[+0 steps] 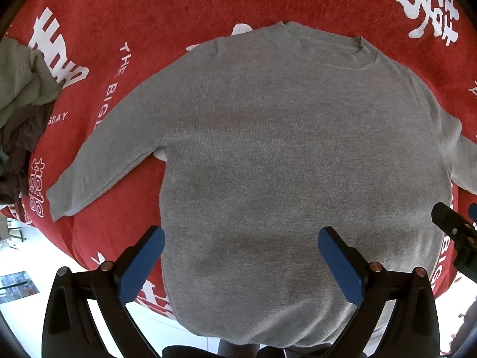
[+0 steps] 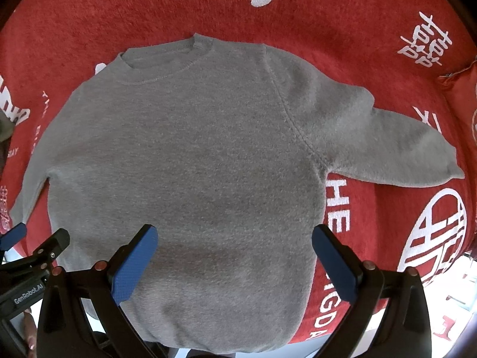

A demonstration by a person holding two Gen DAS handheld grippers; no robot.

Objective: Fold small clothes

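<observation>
Both grippers, left gripper point(image 1: 241, 241) and right gripper point(image 2: 235, 238), hover spread wide above the hem of one grey sweater point(image 1: 283, 149), holding nothing. It lies flat on the red printed cloth point(image 1: 134, 9) covering the surface, two sleeves out. One heap of clothes point(image 1: 21, 95) sits at the left.

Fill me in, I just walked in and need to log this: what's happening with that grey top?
A person holds a hand-held gripper in each hand above a grey sweater spread flat, sleeves out, on a red printed cloth. The left hand-held gripper and right hand-held gripper are both open and hold nothing. No fold shows yet. A pile of other clothes sits off to the left.
</observation>
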